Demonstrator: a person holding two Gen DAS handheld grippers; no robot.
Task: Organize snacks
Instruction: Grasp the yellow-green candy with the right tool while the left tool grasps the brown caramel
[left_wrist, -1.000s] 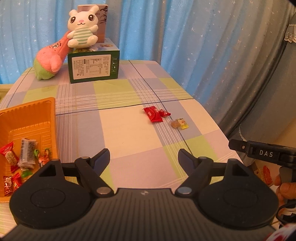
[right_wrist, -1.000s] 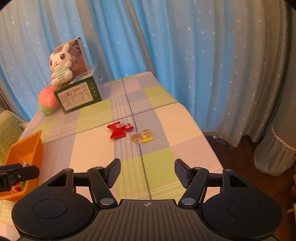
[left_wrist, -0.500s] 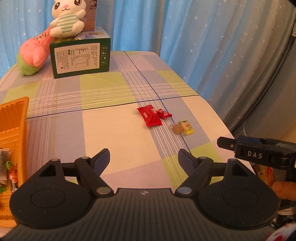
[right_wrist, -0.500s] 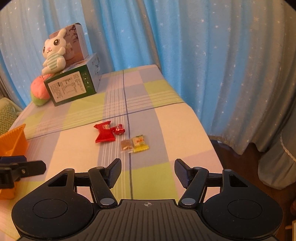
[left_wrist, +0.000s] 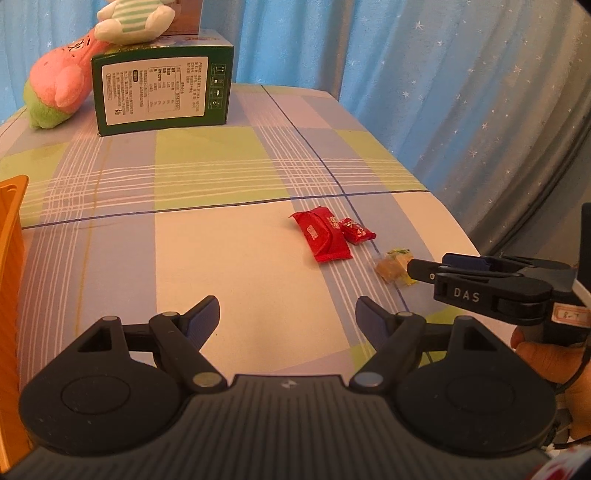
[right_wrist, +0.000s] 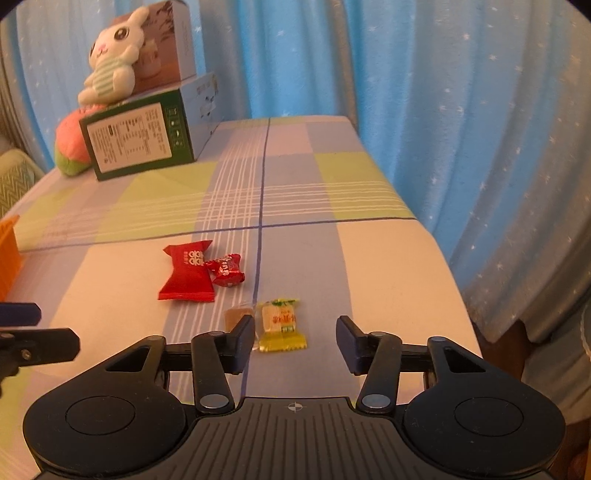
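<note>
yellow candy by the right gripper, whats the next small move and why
Probably ease the right gripper forward and down so its fingers straddle the yellow candy, then close. Its jaws have just been closing but stand open with nothing pressed between them, and the candy lies flat on the tablecloth just ahead, beside a brown candy, which could get caught too.

Red snack packet (right_wrist: 187, 272) & yellow candy (right_wrist: 280, 325): glossy plastic wrap; checked tablecloth (left_wrist: 221, 162) smooth cloth; bunny (right_wrist: 110, 62) fuzzy plush; hand-held gripper (right_wrist: 295, 341) matt black plastic w/ metal rivets.
</note>
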